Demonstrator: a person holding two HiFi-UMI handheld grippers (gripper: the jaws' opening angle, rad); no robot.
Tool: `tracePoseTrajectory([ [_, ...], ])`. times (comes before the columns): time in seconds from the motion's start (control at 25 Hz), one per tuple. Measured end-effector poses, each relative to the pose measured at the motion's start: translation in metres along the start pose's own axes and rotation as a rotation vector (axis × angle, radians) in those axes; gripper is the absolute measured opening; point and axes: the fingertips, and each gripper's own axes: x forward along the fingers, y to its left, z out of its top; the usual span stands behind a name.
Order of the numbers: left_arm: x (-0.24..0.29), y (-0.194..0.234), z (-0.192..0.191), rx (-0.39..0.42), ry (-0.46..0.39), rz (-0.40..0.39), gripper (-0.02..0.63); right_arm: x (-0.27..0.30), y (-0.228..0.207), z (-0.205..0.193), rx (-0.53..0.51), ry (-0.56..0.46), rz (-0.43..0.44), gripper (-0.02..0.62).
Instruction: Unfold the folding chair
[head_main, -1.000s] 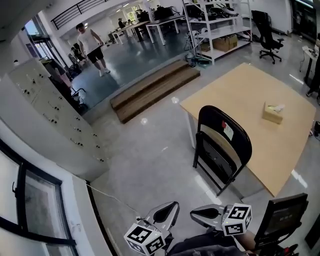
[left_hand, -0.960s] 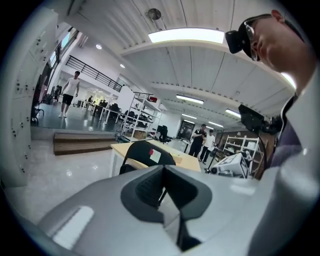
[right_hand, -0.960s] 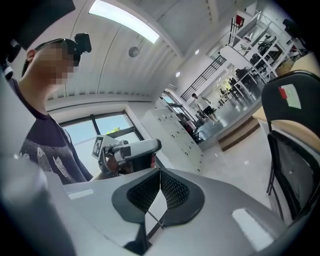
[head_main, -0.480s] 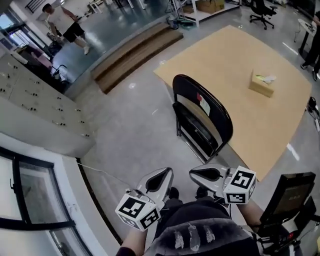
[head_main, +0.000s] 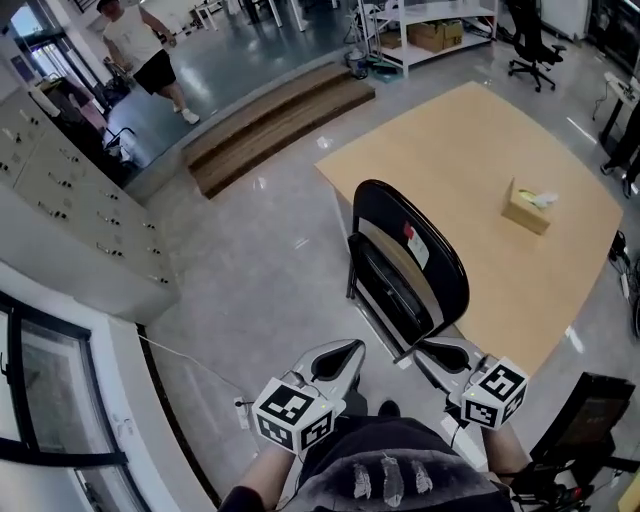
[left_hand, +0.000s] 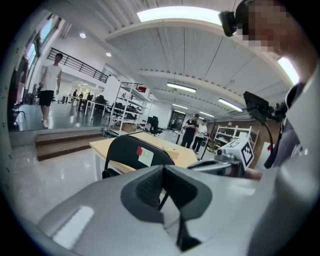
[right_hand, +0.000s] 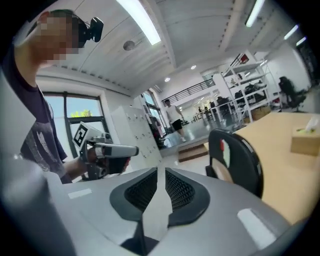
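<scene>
Left tool (head_main: 348, 350) nearer folding chair (head_main: 440, 265); floor (head_main: 260, 290) open.

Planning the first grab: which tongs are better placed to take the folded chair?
Right, probably: the right tongs sit nearest the chair, jaws just opening, nothing between; the left tongs are shut.

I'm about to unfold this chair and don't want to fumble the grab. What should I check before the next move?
1. Chair folded, standing beside the table: ok.
2. Left gripper open for a grab: not ok, jaws shut, empty.
3. Right gripper open: not ok yet, jaws have just been opening, narrow gap, nothing between.
4. Grippers on the chair: not ok, neither touches it.
5. Tissue box apart from the chair: ok.
</scene>
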Motion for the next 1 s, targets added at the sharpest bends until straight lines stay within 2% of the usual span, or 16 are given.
tracePoseTrajectory([
  [0.04,0.002,0.005,0.004,-0.002,-0.003,-0.012,0.002,-0.001,-0.016,0.006,-0.012,-0.002,-0.073,0.050],
  [0.2,0.004,0.039,0.005,-0.053,-0.006,-0.038,0.002,0.002,-0.077,0.022,-0.107,0.080,-0.333,0.258],
  [0.28,0.007,0.064,0.006,-0.077,-0.016,-0.039,0.002,0.012,-0.105,0.038,-0.172,0.121,-0.410,0.298],
  [0.44,0.012,0.116,0.004,-0.102,-0.004,-0.048,0.002,0.049,-0.150,0.059,-0.228,0.240,-0.489,0.339],
  [0.6,0.038,0.143,-0.029,-0.095,0.080,-0.083,0.002,0.059,-0.194,0.038,-0.264,0.449,-0.588,0.365],
  [0.68,0.059,0.162,-0.038,-0.059,0.113,-0.071,0.002,0.075,-0.213,0.042,-0.262,0.477,-0.592,0.368],
  [0.76,0.084,0.184,-0.035,-0.025,0.132,-0.043,0.002,0.102,-0.228,0.062,-0.275,0.474,-0.579,0.370],
  [0.8,0.096,0.191,-0.035,-0.028,0.144,-0.036,0.002,0.111,-0.233,0.068,-0.282,0.485,-0.574,0.370],
  [0.88,0.119,0.189,-0.047,-0.090,0.185,-0.056,0.003,0.117,-0.237,0.066,-0.284,0.533,-0.558,0.373],
  [0.92,0.130,0.182,-0.059,-0.141,0.220,-0.078,0.074,0.118,-0.238,0.059,-0.276,0.559,-0.542,0.373],
  [0.96,0.141,0.176,-0.072,-0.194,0.259,-0.094,0.225,0.120,-0.238,0.050,-0.266,0.583,-0.523,0.374],
  [1.0,0.152,0.173,-0.082,-0.243,0.290,-0.092,0.290,0.123,-0.240,0.042,-0.255,0.607,-0.502,0.373],
])
